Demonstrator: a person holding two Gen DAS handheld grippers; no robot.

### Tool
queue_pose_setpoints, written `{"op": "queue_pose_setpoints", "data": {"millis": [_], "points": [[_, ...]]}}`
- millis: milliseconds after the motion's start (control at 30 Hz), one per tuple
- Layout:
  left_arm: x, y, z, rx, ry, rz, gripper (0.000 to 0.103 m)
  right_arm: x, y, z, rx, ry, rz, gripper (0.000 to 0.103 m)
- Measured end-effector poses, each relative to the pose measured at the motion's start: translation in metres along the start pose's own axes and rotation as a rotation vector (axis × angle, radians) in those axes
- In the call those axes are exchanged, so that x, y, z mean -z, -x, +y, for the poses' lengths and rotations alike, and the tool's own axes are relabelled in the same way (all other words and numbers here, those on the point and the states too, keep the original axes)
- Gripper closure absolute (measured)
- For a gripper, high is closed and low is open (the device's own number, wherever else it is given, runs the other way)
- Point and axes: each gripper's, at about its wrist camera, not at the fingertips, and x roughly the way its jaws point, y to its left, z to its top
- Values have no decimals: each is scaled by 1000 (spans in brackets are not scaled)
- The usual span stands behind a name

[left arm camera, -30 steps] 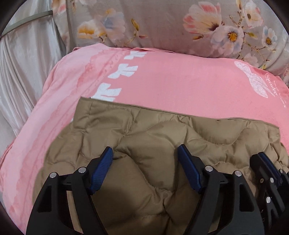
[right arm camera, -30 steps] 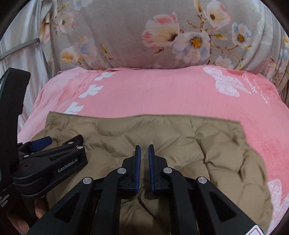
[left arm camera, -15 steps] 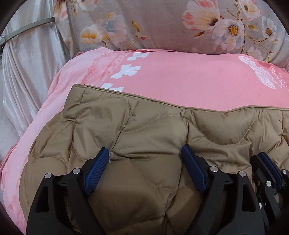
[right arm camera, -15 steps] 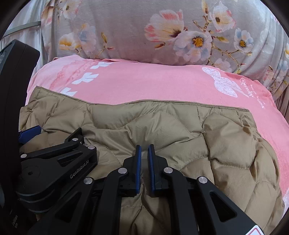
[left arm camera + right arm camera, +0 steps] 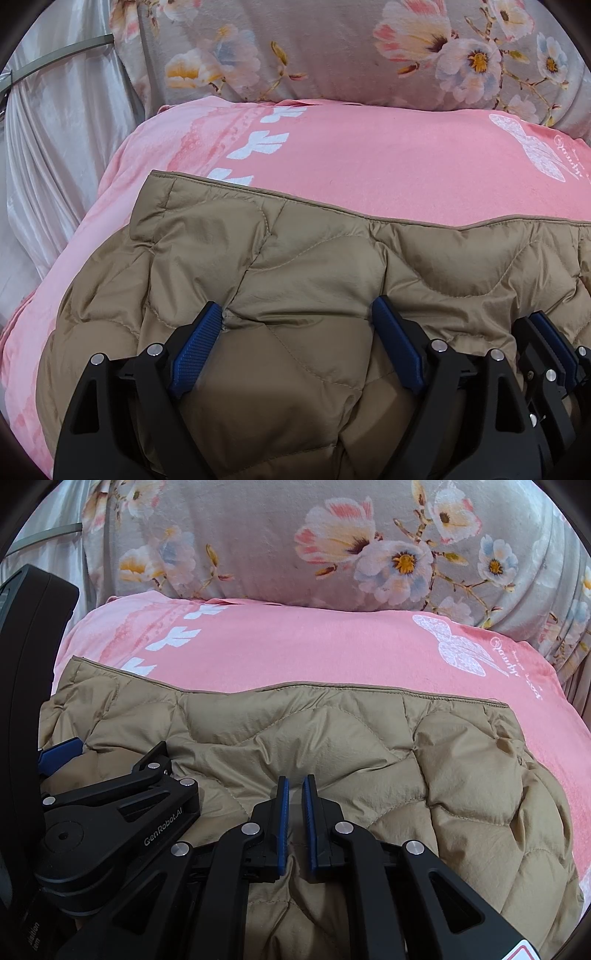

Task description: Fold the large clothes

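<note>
A tan quilted jacket [image 5: 314, 266] lies spread on the pink blanket, its straight bound edge farthest from me. My left gripper [image 5: 295, 314] stands open over the jacket's near part, its blue pads wide apart with puffy fabric lying loose between them. Just to its right is my right gripper [image 5: 546, 332]. In the right wrist view, the right gripper [image 5: 293, 786] is shut on a pinched fold of the jacket [image 5: 332, 738]. The left gripper [image 5: 110, 755] shows at the lower left there.
A pink blanket [image 5: 369, 158] with white prints covers the bed under the jacket. A grey floral cushion or cover [image 5: 332, 48] rises behind it. Silvery curtain fabric [image 5: 55, 129] hangs at the left edge.
The jacket's far edge has shifted away up the blanket, and more of the jacket shows on the left. The left jaws have widened a little. The right jaws stay pinched together.
</note>
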Motion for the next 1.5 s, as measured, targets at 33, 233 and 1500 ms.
{"op": "queue_pose_setpoints", "data": {"millis": [33, 233, 1500], "points": [[0, 0, 0, 0, 0, 0, 21, 0, 0, 0, 0, 0, 0, 95], [1, 0, 0, -4, 3, -3, 20, 1, -1, -2, 0, -1, -2, 95], [105, 40, 212, 355, 532, 243, 5, 63, 98, 22, -281, -108, 61, 86]]}}
